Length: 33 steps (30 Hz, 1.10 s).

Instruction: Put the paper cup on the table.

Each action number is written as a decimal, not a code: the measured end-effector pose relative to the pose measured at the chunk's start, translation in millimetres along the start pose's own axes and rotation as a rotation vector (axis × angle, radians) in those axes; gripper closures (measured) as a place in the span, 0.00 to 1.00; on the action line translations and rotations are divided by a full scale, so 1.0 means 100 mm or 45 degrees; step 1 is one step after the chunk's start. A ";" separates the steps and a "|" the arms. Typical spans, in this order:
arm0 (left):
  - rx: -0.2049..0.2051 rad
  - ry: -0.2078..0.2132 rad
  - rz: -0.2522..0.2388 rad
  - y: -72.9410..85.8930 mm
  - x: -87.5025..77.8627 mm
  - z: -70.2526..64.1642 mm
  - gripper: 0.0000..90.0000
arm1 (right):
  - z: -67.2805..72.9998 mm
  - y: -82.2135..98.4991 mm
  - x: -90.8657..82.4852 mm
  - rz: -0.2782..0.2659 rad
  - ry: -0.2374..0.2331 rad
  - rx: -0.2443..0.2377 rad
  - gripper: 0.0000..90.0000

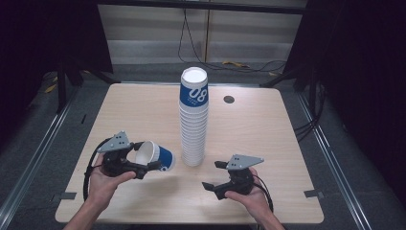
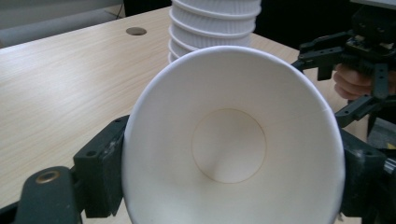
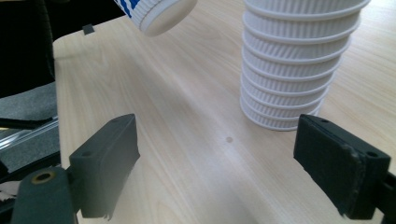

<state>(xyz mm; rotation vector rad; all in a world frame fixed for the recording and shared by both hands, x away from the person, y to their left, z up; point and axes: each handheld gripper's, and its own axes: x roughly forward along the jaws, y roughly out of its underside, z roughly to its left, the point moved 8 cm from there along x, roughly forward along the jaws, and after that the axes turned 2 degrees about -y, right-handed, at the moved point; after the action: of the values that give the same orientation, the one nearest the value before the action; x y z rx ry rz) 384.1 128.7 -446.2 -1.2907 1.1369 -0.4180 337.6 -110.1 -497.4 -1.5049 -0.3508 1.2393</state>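
Your left claw [image 1: 154, 166] clamps a lone paper cup [image 1: 154, 155] on its side at lower left of the high view, beside the tall cup stack [image 1: 194, 120] on the table [image 1: 268, 129]; the right claw [image 1: 214, 175] gapes wide, empty. Squeeze harder and the rim may buckle; swing carelessly and the stack could topple

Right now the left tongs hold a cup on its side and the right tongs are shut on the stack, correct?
Not quite. The right tongs are open and empty, short of the stack, as the right gripper view shows. The left tongs do hold a cup on its side.
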 end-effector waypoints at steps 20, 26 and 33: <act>-0.042 -0.192 0.180 -0.08 0.22 0.58 0.17 | -0.15 0.02 -0.03 -0.043 0.086 0.080 0.15; -0.089 -0.255 0.234 0.02 0.27 0.77 0.17 | -0.15 0.03 -0.08 -0.066 0.099 0.085 0.15; -0.094 -0.258 0.278 0.14 0.34 0.87 0.17 | -0.16 0.03 -0.09 -0.077 0.103 0.092 0.15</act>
<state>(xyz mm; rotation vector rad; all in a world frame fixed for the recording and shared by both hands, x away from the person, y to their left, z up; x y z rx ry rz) 466.7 152.2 -484.0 -1.2268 1.1142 -0.0819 345.9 -126.6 -497.2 -1.4674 -0.2930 1.1283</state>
